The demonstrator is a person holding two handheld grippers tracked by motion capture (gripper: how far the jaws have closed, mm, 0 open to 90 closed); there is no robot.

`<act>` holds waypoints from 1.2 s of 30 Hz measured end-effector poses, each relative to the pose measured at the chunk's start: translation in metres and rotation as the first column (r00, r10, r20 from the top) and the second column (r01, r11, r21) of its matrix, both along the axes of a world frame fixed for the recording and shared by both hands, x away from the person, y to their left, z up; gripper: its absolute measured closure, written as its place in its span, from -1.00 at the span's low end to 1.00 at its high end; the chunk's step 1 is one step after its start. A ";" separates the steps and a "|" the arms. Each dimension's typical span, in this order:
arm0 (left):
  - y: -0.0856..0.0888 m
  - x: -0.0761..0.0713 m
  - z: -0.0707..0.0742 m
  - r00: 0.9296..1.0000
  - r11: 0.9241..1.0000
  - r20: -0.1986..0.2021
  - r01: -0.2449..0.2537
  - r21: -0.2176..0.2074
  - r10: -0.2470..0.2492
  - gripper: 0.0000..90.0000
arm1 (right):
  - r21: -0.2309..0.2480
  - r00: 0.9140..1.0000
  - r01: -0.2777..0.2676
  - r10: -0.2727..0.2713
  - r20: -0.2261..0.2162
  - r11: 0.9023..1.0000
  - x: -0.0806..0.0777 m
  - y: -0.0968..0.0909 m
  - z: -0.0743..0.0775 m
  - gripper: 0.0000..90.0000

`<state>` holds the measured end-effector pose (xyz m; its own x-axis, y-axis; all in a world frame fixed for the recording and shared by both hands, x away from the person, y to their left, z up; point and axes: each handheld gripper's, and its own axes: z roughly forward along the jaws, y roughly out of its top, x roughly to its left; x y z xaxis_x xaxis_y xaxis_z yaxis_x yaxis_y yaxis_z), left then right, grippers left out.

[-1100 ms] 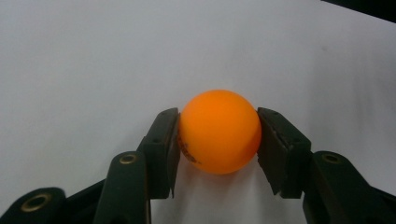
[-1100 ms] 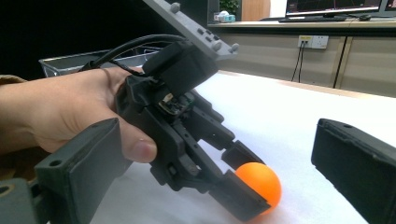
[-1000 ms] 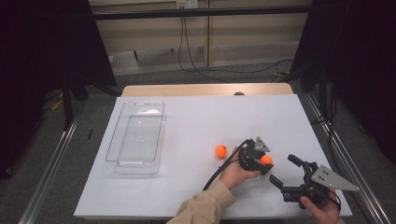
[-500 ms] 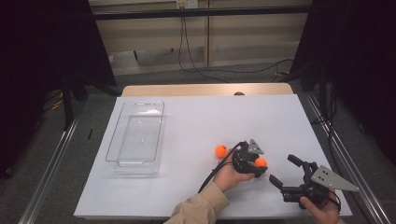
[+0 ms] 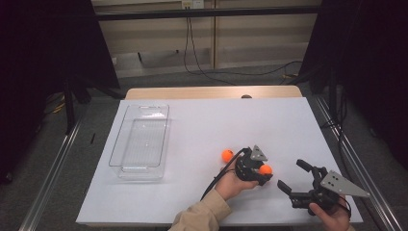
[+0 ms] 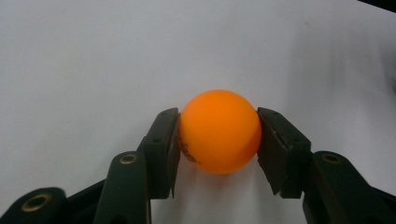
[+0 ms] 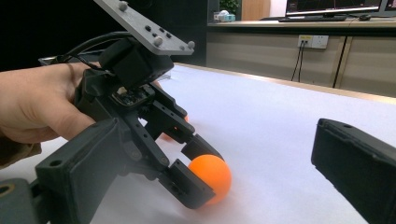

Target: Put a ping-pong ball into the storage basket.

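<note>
Clear tray (image 5: 139, 142) sits left of centre on the white tabletop (image 5: 202, 120), unchanged. Just right of centre-low, a loose orange ball (image 5: 227, 155) keeps its spot, but the left tool (image 5: 264, 172) has slid a bit left vs a sec ago, so the gap to that ball is smaller. It's clenched on a second orange ball (image 6: 219, 131), pads touching both sides; from the right gripper view this ball (image 7: 210, 174) looks at or just off the tabletop. Grip is unchanged, so pick looks done; next prob carry toward tray. Lower right, right tool (image 5: 294, 177) hasn't moved, jaws wide apart, holding nothing
</note>
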<state>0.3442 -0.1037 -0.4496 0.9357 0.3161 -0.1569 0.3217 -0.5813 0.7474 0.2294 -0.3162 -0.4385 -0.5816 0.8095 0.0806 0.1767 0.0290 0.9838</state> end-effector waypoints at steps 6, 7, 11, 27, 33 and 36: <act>0.005 -0.002 0.001 1.000 1.000 -0.001 0.008 -0.002 -0.008 0.14 | 0.001 1.000 0.001 -0.001 0.000 1.000 0.000 0.000 0.000 -0.96; 0.006 -0.002 0.001 1.000 1.000 -0.001 0.005 -0.002 -0.005 0.14 | 0.003 1.000 0.001 -0.001 -0.001 1.000 0.000 0.000 0.000 -0.96; 0.010 -0.001 0.000 1.000 1.000 -0.007 -0.007 -0.005 0.007 0.14 | 0.000 1.000 -0.001 0.001 0.001 1.000 0.000 0.000 0.000 -0.96; 0.024 -0.002 0.002 1.000 1.000 -0.022 -0.019 -0.021 0.018 0.14 | 0.000 1.000 -0.001 0.001 -0.002 1.000 0.001 0.000 0.000 -0.95; 0.029 -0.003 0.003 1.000 1.000 -0.017 -0.018 -0.014 0.018 0.14 | 0.001 1.000 -0.001 0.001 -0.003 1.000 0.001 0.000 -0.001 -0.95; 0.031 -0.003 0.003 1.000 1.000 -0.019 -0.017 -0.022 0.017 0.14 | 0.001 1.000 -0.002 0.002 -0.002 1.000 0.001 0.001 0.000 -0.95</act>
